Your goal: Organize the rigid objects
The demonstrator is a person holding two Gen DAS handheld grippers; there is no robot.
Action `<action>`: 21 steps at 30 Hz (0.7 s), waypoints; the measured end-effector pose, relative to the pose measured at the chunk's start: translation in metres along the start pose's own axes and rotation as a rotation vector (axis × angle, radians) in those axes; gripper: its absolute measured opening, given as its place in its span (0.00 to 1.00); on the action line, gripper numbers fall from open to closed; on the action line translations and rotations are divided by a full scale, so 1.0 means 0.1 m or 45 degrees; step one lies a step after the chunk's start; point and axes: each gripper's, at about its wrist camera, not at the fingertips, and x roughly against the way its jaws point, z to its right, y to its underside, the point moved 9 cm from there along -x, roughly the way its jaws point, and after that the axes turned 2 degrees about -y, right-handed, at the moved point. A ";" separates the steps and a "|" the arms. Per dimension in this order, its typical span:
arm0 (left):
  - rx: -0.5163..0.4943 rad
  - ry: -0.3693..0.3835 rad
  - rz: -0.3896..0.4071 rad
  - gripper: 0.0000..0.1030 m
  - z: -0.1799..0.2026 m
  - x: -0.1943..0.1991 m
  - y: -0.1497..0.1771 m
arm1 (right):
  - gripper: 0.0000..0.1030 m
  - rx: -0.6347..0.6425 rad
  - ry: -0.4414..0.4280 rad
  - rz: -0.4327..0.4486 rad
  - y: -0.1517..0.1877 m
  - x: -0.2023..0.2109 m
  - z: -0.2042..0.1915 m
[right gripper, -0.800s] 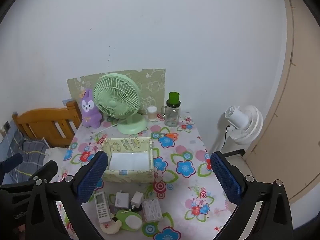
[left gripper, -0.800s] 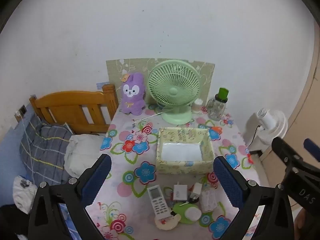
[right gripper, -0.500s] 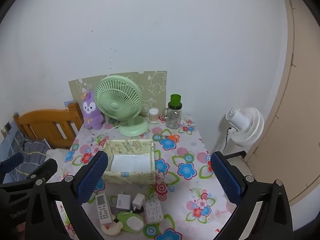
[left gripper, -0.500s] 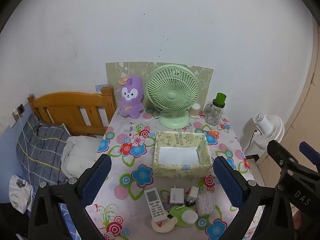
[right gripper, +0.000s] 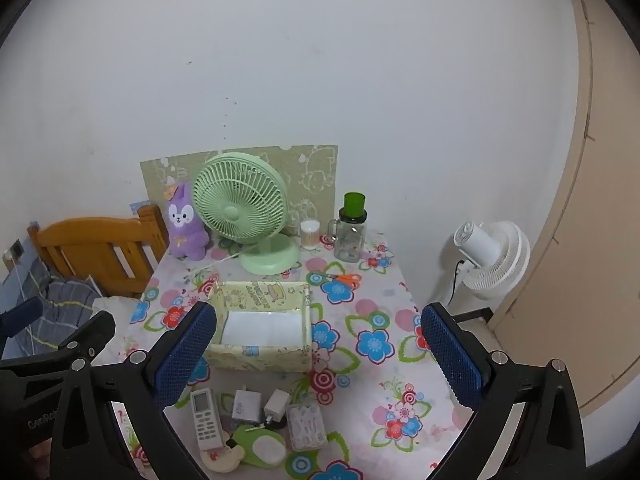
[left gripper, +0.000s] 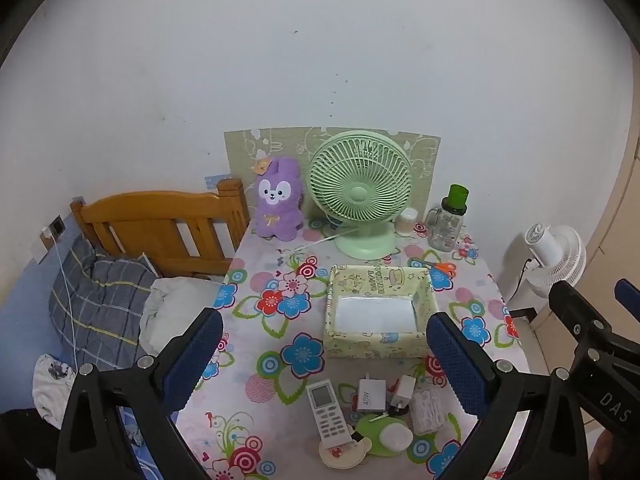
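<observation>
An empty pale green cartoon-print box [left gripper: 378, 312] [right gripper: 262, 326] sits mid-table. In front of it lie a white remote [left gripper: 329, 414] [right gripper: 205, 418], two white chargers [left gripper: 371, 394] [right gripper: 242, 402], a clear textured case [left gripper: 428, 410] [right gripper: 306, 426], a green mushroom-shaped piece [left gripper: 384, 436] [right gripper: 260, 446] and a beige coaster [left gripper: 344, 450]. My left gripper [left gripper: 322, 352] and right gripper [right gripper: 316, 352] are open and empty, held high above the table's near edge.
A floral cloth covers the table [left gripper: 280, 360]. At the back stand a green desk fan [left gripper: 362, 196], a purple plush [left gripper: 278, 200], a glass jar with green lid [left gripper: 448, 220] and orange scissors [left gripper: 440, 267]. A wooden bed [left gripper: 160, 224] is left; a white floor fan [left gripper: 554, 256] right.
Both grippers have pulled back and up, so the table looks smaller and farther. Both stay open. Nothing on the table has moved.
</observation>
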 end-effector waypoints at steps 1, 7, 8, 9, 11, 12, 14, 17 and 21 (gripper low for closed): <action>0.003 0.000 0.001 1.00 -0.01 0.00 0.00 | 1.00 -0.001 -0.004 -0.001 0.00 0.00 0.00; -0.001 -0.004 0.003 1.00 -0.01 0.00 0.01 | 1.00 0.001 -0.009 -0.001 -0.01 -0.01 -0.02; -0.003 -0.005 0.003 1.00 -0.01 0.00 0.01 | 1.00 0.002 -0.007 -0.001 -0.02 -0.01 -0.02; 0.000 -0.006 0.003 1.00 -0.01 0.00 0.01 | 1.00 0.003 -0.005 -0.002 -0.02 -0.01 -0.02; -0.004 -0.005 0.003 1.00 -0.01 0.01 0.02 | 1.00 0.001 -0.007 -0.004 -0.01 -0.01 -0.01; -0.007 -0.005 0.004 1.00 0.00 0.01 0.01 | 1.00 -0.003 -0.009 -0.005 -0.01 -0.01 -0.01; -0.012 -0.005 0.006 1.00 0.01 0.02 0.00 | 1.00 -0.010 -0.011 -0.006 -0.02 -0.02 0.00; -0.020 -0.004 0.009 1.00 0.04 0.02 0.00 | 1.00 -0.015 -0.008 -0.001 0.01 0.00 0.01; -0.026 0.002 0.012 1.00 0.06 0.03 -0.01 | 1.00 -0.024 -0.002 -0.003 0.01 -0.01 0.02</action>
